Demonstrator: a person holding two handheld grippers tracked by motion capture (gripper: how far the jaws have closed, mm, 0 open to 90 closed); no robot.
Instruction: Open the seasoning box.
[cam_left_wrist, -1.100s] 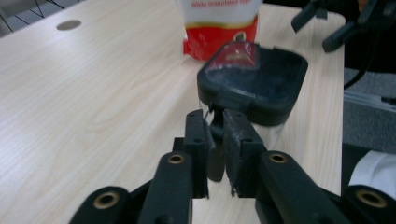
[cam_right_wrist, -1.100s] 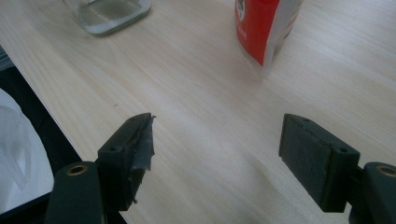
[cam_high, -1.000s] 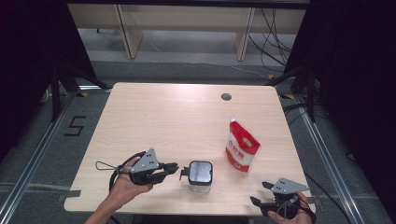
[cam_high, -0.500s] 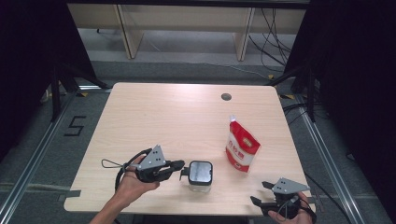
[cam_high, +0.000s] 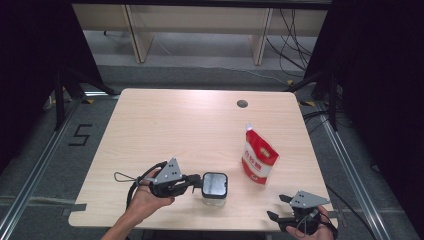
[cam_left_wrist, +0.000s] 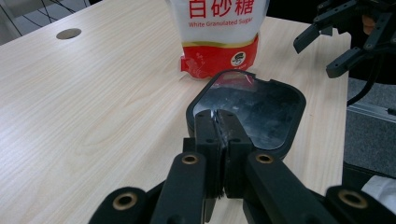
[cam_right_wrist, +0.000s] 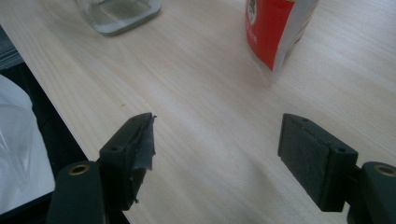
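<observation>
A: Jar (cam_high: 214, 186), where does it stand?
B: Near the table's (cam_high: 165, 125) front edge, left of the sugar pouch (cam_high: 258, 159). The left gripper (cam_left_wrist: 219, 122) pinches its black lid's (cam_left_wrist: 254, 107) rim.
A: And the right gripper (cam_high: 278, 207)?
B: Jaws wide apart, nothing between them.

black gripper (cam_high: 192, 182), grey tri plate, brass screws

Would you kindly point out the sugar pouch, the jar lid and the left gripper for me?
sugar pouch (cam_high: 259, 159): high view, middle of its red and white front.
jar lid (cam_left_wrist: 254, 105): left gripper view, dark glossy top.
left gripper (cam_left_wrist: 218, 122): left gripper view, where its tips meet at the lid's rim.
</observation>
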